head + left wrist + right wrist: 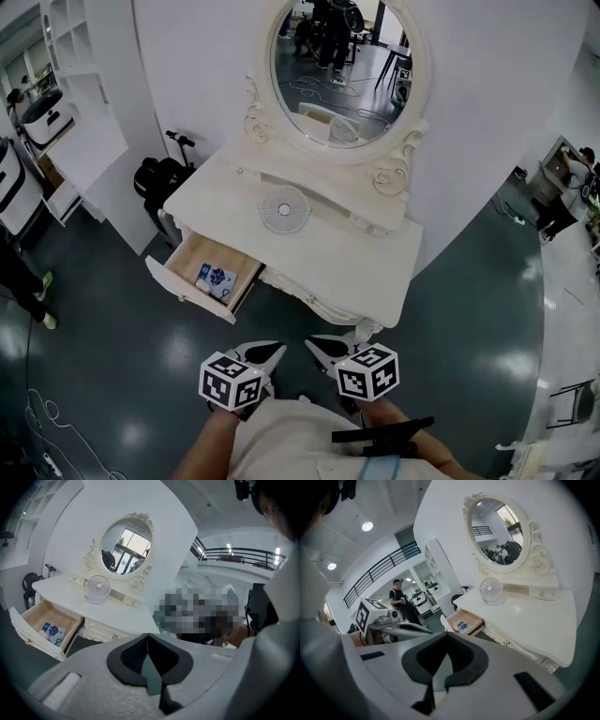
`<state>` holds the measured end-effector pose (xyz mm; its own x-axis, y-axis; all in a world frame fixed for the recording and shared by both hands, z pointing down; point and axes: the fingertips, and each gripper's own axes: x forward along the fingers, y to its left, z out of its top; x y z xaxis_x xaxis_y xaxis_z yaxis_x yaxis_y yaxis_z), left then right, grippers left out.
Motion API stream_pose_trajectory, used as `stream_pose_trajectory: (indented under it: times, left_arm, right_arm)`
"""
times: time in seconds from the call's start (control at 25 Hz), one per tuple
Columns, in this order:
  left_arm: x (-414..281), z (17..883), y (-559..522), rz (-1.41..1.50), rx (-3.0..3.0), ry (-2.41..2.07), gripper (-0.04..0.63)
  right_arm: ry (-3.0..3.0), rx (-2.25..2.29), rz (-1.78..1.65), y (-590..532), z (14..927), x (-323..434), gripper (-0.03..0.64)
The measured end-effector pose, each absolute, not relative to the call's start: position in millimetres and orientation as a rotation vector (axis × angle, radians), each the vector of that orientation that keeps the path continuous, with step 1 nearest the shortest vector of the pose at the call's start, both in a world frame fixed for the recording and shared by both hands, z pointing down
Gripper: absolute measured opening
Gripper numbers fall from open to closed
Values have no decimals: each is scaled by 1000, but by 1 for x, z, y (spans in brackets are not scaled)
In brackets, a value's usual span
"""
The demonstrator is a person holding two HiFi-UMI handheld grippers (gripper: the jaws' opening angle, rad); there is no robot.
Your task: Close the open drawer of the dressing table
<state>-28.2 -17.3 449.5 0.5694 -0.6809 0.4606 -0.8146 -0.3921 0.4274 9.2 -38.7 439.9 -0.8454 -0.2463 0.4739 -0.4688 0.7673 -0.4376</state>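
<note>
The white dressing table stands ahead under an oval mirror. Its left drawer is pulled out, showing a wooden inside with a blue-and-white packet in it. The drawer also shows in the left gripper view and in the right gripper view. My left gripper and right gripper hang side by side in front of the table, short of the drawer and touching nothing. Both are shut with nothing between the jaws.
A small white fan sits on the tabletop. A black bag stands left of the table, with white shelves beyond. Cables lie on the dark floor at lower left. A person stands far off.
</note>
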Motion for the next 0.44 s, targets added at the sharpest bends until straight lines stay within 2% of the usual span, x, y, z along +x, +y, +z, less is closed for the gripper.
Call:
stream_pose_trajectory:
  times: [0.44]
  left_arm:
    - [-16, 450, -22, 291, 2196, -1157, 11]
  right_arm:
    - [-2562, 564, 786, -43, 443, 20, 15]
